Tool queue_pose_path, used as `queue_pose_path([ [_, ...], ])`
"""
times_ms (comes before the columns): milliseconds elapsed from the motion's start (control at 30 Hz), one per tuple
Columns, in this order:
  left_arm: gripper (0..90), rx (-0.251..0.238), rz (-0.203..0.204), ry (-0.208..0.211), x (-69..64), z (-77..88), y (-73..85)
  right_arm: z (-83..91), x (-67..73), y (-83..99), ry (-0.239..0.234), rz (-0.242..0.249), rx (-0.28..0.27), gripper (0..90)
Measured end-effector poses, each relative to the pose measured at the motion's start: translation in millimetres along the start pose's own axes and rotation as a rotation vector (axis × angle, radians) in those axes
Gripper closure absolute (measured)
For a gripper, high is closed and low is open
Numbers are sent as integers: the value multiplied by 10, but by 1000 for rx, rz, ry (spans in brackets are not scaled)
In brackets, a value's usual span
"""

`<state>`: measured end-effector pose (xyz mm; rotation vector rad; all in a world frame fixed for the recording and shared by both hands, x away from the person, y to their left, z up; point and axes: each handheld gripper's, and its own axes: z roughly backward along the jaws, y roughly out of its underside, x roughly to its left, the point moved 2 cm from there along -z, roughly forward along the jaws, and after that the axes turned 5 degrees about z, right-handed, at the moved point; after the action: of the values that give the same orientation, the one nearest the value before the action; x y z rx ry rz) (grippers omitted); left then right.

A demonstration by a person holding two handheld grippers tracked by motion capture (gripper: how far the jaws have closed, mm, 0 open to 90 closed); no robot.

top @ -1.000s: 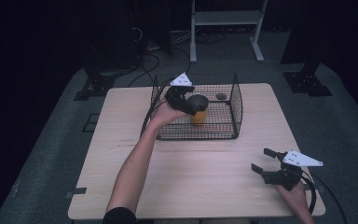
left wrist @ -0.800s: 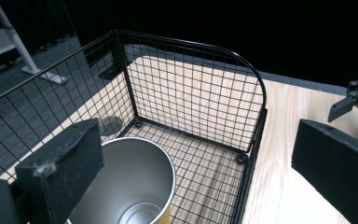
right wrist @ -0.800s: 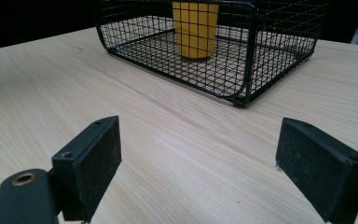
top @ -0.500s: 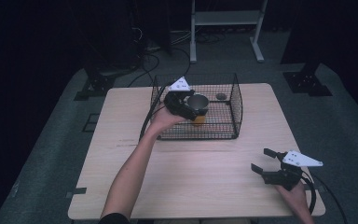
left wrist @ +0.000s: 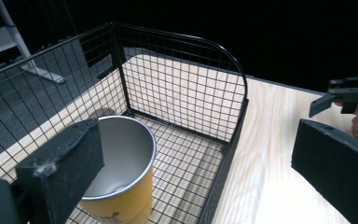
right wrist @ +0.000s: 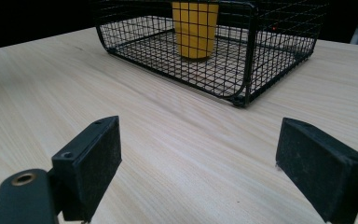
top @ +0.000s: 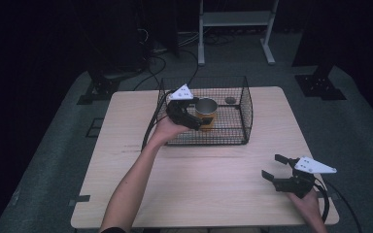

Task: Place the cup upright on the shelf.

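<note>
A yellow metal cup (top: 206, 110) stands upright on the floor of a black wire basket (top: 248, 104) at the back of the wooden table. My left gripper (top: 195, 116) reaches over the basket's left wall, just left of the cup, open. In the left gripper view the cup (left wrist: 121, 172) sits beside the left jaw, and the other jaw is far off to the right, outside the basket wall (left wrist: 186, 44). My right gripper (top: 271, 166) rests open near the table's front right corner. Its view looks across bare wood at the basket (right wrist: 248, 51) and the cup (right wrist: 195, 28).
A small dark round object (top: 230, 100) lies in the basket's back right part. The table (top: 213, 184) has wide bare wood between basket and front edge. A white stand (top: 233, 19) and cables lie on the dark floor behind. The right gripper (left wrist: 349, 93) appears far off in the left gripper view.
The left hand has shifted slightly at the basket, and the cup now stands upright with its open top showing. The right gripper has stayed in place.
</note>
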<state>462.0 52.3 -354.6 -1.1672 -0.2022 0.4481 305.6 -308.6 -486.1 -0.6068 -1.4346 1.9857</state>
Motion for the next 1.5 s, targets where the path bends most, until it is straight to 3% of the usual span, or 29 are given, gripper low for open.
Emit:
queue_pose_path([
  [467,15,-7,-4,8,-129,60,91,2,-1,1,-1,-1,-1,131],
  [1500,15,-56,5,-8,-373,425,370,2,-4,1,1,-4,-1,131],
])
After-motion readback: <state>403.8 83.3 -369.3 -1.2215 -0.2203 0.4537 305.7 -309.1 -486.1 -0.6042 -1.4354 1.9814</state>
